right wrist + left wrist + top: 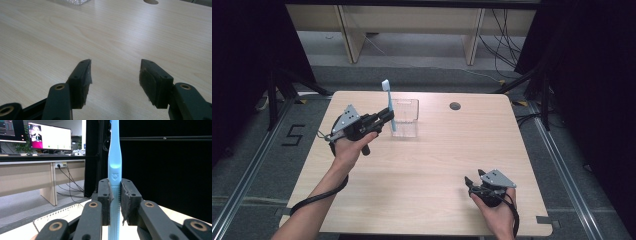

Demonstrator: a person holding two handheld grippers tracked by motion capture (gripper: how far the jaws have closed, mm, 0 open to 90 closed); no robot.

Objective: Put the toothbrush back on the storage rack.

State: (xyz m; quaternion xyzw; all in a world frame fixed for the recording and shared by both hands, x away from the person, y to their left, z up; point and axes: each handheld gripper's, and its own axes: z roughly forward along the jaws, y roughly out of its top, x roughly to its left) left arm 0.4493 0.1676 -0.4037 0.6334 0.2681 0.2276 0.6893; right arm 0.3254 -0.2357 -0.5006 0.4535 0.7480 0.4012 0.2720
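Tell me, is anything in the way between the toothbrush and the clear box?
Nothing visible is. The left gripper holds the blue toothbrush upright right beside the clear box, at its left edge. The right gripper rests far off, near the table's front.

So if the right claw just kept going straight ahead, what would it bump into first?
Probably nothing soon. The right claw is open and points over bare table. Far ahead sit a clear box and a hole, both off its line, though depth is hard to judge.

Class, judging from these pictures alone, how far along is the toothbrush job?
Done: the left gripper is shut on the blue toothbrush, held upright off the table. In hand: it hangs beside the clear container, not inside. Left, probably: putting it in. The right gripper rests open.
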